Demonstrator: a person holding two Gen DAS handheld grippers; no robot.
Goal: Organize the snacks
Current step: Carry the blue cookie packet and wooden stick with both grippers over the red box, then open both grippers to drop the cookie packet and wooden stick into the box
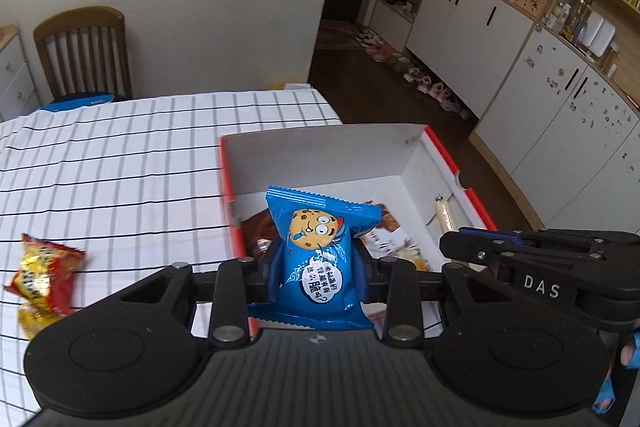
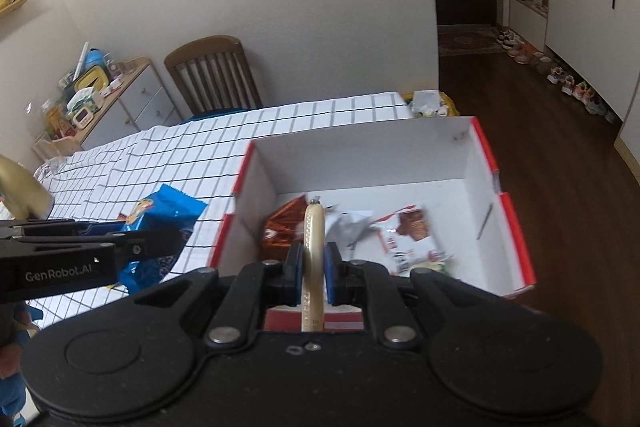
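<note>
My left gripper is shut on a blue cookie packet, held upright just above the near left corner of the red-rimmed white box. The right gripper is shut on a pale sausage stick, over the near edge of the same box. Inside lie a brown-orange packet and a white-and-red packet. In the right wrist view the left gripper with the blue packet is at the left. A red-and-yellow snack lies on the checked tablecloth.
The box stands at the table's right edge, with dark wood floor beyond it. A wooden chair stands at the far side of the table. White cabinets and a row of shoes line the right wall. A cluttered drawer unit is far left.
</note>
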